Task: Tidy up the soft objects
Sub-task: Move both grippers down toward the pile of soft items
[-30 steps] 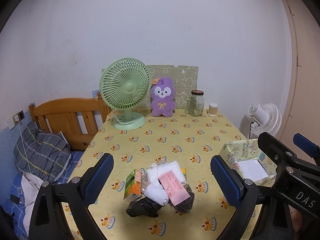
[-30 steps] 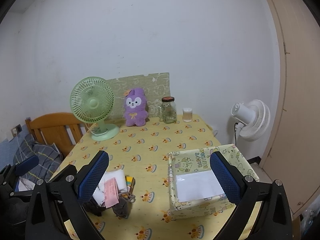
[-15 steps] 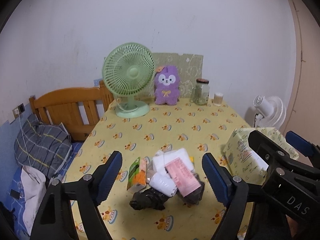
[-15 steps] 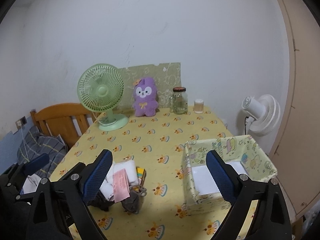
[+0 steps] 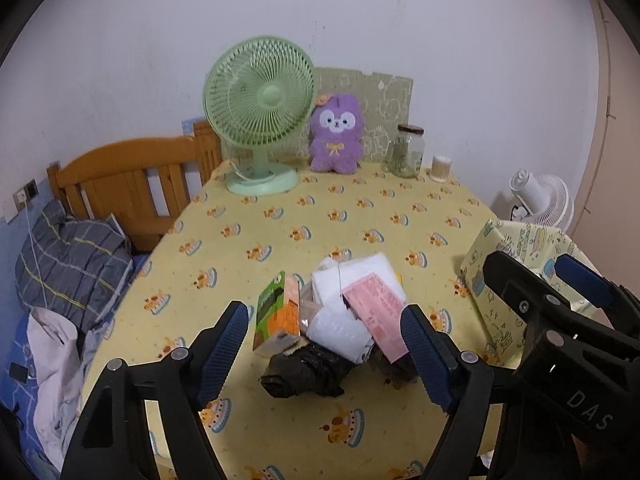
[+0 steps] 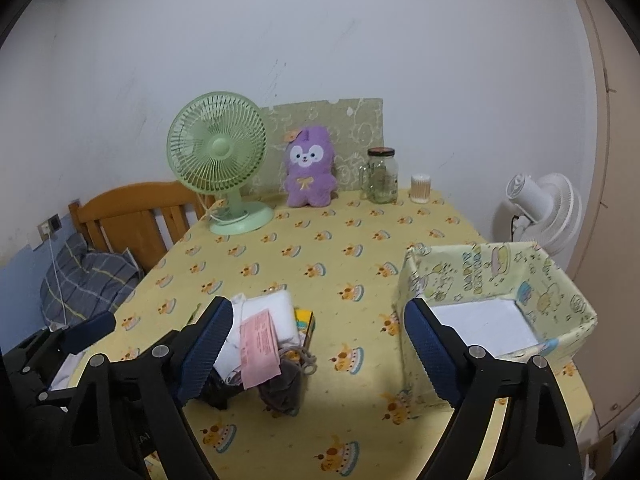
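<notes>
Overhead, both hand-held grippers, left (image 5: 322, 344) and right (image 6: 318, 344), gape empty above the yellow tablecloth (image 5: 360, 216) by a white wall (image 6: 320, 40).

The bench (image 5: 360, 220) has a pale yellow cloth dotted with little orange cake prints. The desk fan (image 5: 260, 116) is mint green, the plush bunny (image 5: 337, 134) purple with a yellow bow. The pile holds a pink slip (image 5: 378, 320), white folded cloths (image 5: 356, 280), a green-and-orange packet (image 5: 278, 310) and a black bag (image 5: 308, 372). The storage box (image 6: 496, 280) is pale yellow-green with cartoon prints and a white floor. Both gripper sets are black with blue pads (image 5: 426, 356). The pillow (image 5: 72, 260) is grey plaid.
</notes>
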The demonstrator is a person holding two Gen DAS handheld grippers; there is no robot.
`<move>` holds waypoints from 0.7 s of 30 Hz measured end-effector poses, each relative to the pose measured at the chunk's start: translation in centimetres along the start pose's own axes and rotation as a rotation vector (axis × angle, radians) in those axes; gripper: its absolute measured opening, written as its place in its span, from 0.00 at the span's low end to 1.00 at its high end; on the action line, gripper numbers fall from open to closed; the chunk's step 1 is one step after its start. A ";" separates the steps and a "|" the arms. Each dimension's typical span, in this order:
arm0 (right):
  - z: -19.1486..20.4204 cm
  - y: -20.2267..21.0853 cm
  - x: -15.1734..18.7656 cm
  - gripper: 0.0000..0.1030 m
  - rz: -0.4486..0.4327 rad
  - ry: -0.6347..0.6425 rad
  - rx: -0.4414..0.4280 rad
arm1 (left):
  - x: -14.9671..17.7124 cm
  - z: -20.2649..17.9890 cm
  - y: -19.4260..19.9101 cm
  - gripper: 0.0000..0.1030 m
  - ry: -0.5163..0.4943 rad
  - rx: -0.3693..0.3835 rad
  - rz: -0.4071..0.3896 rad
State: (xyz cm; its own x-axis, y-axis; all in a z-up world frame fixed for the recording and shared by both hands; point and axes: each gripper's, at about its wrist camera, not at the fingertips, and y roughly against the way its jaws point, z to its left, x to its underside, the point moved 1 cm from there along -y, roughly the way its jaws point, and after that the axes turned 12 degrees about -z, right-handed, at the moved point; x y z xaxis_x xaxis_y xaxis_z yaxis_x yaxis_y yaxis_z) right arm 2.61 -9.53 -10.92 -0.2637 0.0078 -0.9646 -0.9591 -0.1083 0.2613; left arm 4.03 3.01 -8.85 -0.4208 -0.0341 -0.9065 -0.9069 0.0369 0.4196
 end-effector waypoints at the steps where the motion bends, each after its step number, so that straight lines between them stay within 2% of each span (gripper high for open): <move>1: 0.1 -0.2 0.2 0.87 0.003 0.000 -0.001 | 0.2 0.1 -0.3 0.77 -0.001 0.001 0.007; 7: 1.0 -1.9 1.3 0.85 0.048 0.004 -0.021 | 1.0 0.8 -1.9 0.75 0.008 -0.008 0.046; 12: 1.5 -3.5 2.0 0.82 0.097 0.004 -0.030 | 1.6 1.4 -3.4 0.69 0.015 -0.039 0.088; 21: 2.6 -6.4 3.0 0.82 0.153 0.016 -0.048 | 2.1 2.5 -5.5 0.66 0.002 -0.073 0.113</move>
State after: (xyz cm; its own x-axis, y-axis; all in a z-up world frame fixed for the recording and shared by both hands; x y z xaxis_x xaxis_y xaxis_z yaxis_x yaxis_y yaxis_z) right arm 7.74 -6.22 -15.38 -0.4043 -0.0280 -0.9142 -0.9018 -0.1544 0.4036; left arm 8.12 5.27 -13.21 -0.5207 -0.0362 -0.8530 -0.8525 -0.0319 0.5218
